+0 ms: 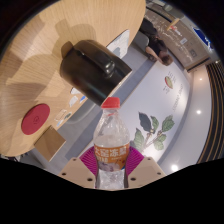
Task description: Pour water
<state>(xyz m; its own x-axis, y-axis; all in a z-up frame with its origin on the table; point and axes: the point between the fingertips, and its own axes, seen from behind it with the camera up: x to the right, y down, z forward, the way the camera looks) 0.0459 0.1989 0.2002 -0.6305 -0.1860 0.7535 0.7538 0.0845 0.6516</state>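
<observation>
Claw pinching a clear water bottle w/ red cap, both fingers pressed on it, bottle upright btwn them. Just beyond the cap: black cup on round wooden desk, red coaster nearer desk's edge. Beside the bottle a leaf-print surface, open floor beyond

This looks like a lived-in home room, a sitting or dining corner. A round wooden table carries a red coaster near its edge, with a dark cushioned seat beside it. A leafy plant pattern decorates the pale floor, and furniture clutters the far side.
</observation>
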